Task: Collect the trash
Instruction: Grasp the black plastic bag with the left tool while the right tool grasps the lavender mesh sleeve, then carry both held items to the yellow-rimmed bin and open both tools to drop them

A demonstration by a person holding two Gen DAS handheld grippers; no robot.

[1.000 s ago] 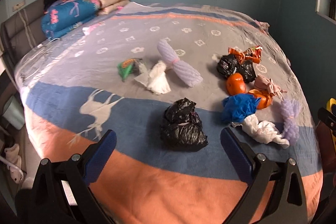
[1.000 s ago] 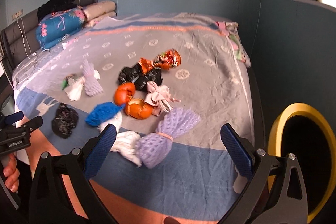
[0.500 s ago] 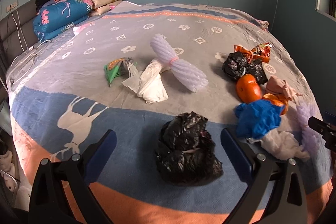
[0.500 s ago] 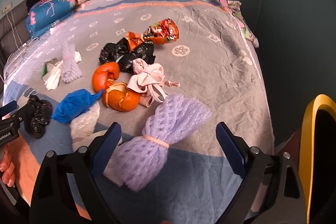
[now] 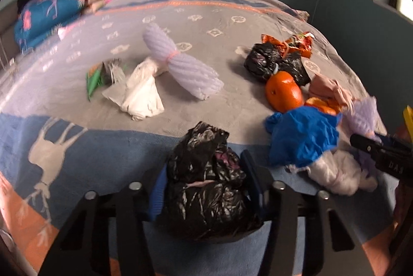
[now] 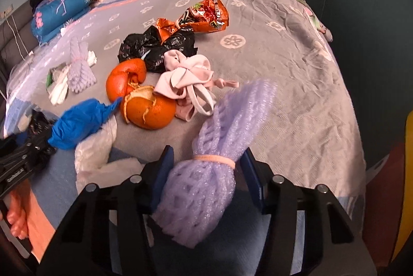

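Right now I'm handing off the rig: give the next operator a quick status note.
Left gripper: shut on the black bag, at the near edge of the bed.
Right gripper: shut on the purple foam net.
Done: two pieces gripped, neither binned.
Left on the bed: blue wad, white bags, orange peels, pink cloth, second black bag, snack wrapper, second foam net, white tissue, green wrapper.

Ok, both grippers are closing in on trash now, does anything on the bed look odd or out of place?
One thing: the pink cloth bundle beside the peeled orange looks like clothing rather than trash, so check it before binning. Otherwise the left gripper is closed on the black bag, and the right gripper on the purple foam net.
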